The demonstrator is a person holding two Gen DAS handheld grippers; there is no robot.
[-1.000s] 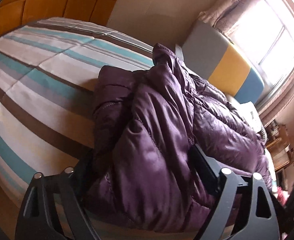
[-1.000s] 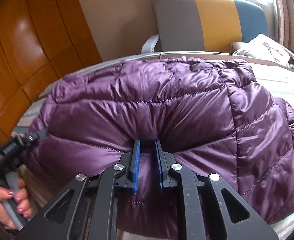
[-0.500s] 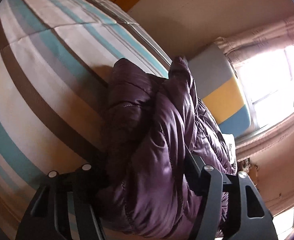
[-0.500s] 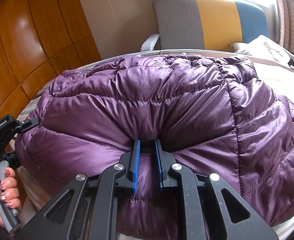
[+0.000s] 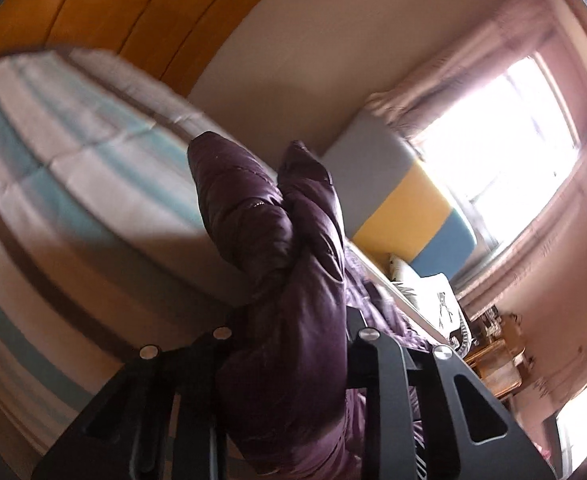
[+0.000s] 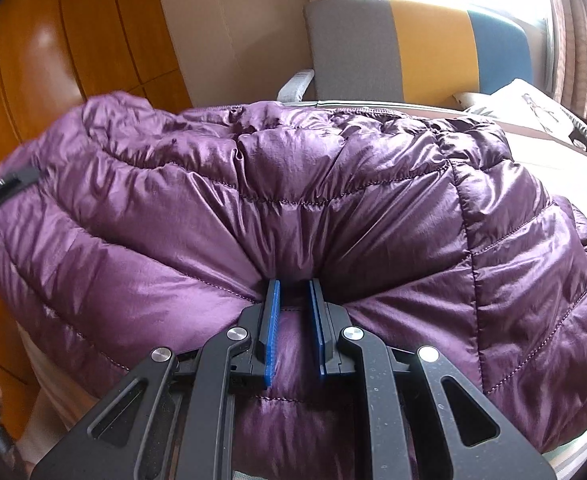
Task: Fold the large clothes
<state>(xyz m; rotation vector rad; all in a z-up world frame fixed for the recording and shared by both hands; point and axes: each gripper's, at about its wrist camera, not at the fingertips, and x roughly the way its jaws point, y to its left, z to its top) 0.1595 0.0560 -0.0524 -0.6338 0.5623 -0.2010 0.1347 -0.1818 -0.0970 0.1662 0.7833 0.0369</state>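
Right wrist view shows the right gripper (image 6: pixel 293 312) pinching a fold of the purple jacket (image 6: pixel 333 200) on the striped bed (image 5: pixel 73 168), while the left gripper (image 5: pixel 289 344) is closing on its bunched end, where slick, puffy fabric could slip free and undo the fold.

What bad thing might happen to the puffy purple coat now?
The purple coat is slippery and puffy. The right gripper pinches only a small fold, so it might slide out. The left gripper is closing on a thick bunch, which may bulge free and undo the fold over the striped bed.
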